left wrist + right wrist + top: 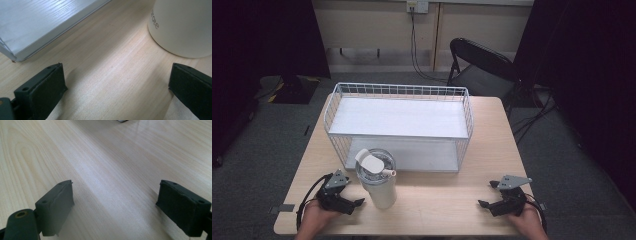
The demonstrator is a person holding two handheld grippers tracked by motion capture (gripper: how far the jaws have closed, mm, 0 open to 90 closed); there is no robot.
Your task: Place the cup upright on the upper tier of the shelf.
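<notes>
Writing: the tumbler (182, 25) carried grey lettering down its side at the upper right of my left gripper view; I could read "rote", the start cut off by the frame edge.
Tumbler: cream body, clear lid with a white flip tab, standing upright on the table (452, 200) at lower centre-left of the high view (377, 177), just in front of the rack.
Rack: white wire two-level shelf (399, 120) across the middle of the high view; its lower white board filled the upper left of my left gripper view (37, 22).
Left gripper (346, 198): my jaws stood wide apart, empty, low over the wood, just left of the tumbler and not touching it.
Right gripper (492, 195): jaws also wide apart, empty, at lower right of the high view, well apart from the tumbler.
High view extras: black folding chair (479, 65) beyond the table, cable hanging from a wall socket (417, 6) at top centre.
Right gripper view: bare wood grain between my jaws (115, 195); a small white edge at the top, too cropped to identify.
</notes>
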